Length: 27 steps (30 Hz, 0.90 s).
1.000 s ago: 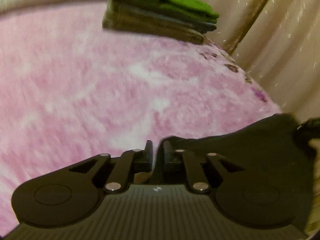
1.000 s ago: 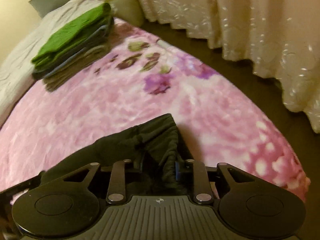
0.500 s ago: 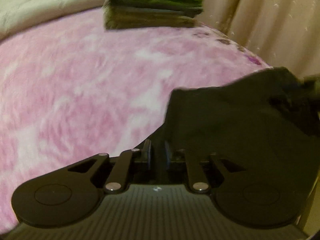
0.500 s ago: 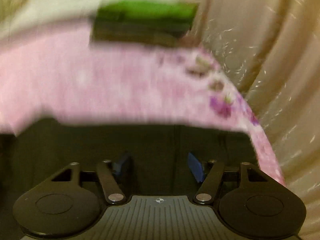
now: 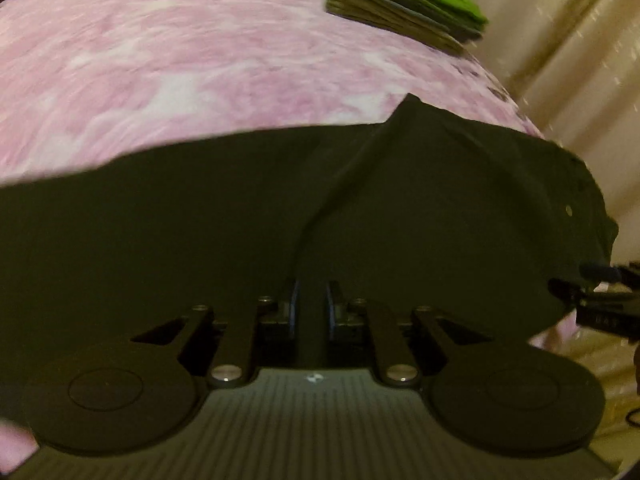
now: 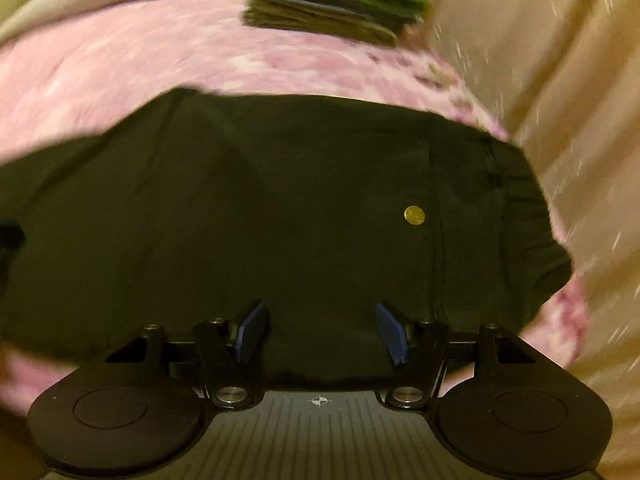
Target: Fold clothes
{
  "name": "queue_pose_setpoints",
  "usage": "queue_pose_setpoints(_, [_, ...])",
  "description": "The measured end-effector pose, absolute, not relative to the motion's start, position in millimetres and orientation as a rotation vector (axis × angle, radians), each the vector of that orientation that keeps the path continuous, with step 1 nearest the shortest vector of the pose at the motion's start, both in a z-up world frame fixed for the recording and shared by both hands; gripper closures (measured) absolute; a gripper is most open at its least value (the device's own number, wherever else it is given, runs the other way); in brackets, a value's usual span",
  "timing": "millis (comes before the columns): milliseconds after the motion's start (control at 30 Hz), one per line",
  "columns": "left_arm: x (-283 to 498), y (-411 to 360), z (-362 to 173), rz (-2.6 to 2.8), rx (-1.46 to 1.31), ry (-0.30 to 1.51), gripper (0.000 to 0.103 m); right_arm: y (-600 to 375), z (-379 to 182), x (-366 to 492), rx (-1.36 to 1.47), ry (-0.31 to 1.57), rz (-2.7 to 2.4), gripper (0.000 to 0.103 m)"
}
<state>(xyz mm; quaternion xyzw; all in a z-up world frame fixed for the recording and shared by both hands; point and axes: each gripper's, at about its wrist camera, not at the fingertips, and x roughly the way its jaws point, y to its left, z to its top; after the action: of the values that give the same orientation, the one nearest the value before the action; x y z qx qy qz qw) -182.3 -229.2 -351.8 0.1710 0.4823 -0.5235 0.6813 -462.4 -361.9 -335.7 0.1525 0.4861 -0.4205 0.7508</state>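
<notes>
Black garment [image 6: 280,208] lay spread on pink blanket [image 5: 180,60] of bed, brass button [image 6: 414,215] showing. My left claw [image 5: 311,312] was closing, pads pinching fold of garment. My right claw [image 6: 318,330] stood apart above garment, gripping nothing. Folded stack [image 6: 336,0], green on top, sat well beyond.

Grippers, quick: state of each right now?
Left gripper: closing, black garment pinched between its pads.
Right gripper: open, holding nothing, over the garment.
</notes>
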Motion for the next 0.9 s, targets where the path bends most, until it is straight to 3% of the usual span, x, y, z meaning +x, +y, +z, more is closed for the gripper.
queue_pose_setpoints(233, [-216,-210,-290,-0.979,0.44,1.128,0.091,-360,-281,-489,0.48,1.098,-0.872,0.039])
queue_pose_setpoints(300, [-231,-208,-256,-0.95,0.447,1.1,0.079,-360,-257,-499,0.537,1.077,-0.852,0.02])
queue_pose_setpoints(333, [-239,-207,-240,-0.935,0.45,1.086,0.077,-358,-244,-503,0.542,1.066,-0.842,0.017])
queue_pose_setpoints(467, [-273,-197,-184,-0.895,0.462,1.029,0.062,-350,-195,-521,0.559,1.022,-0.801,0.017])
queue_pose_setpoints(633, [-315,-184,-130,-0.862,0.47,0.986,0.055,-333,-150,-538,0.521,1.01,-0.762,0.016])
queue_pose_setpoints(900, [-349,-156,-96,-0.804,0.479,0.953,0.048,-305,-113,-562,0.499,1.017,-0.709,0.016])
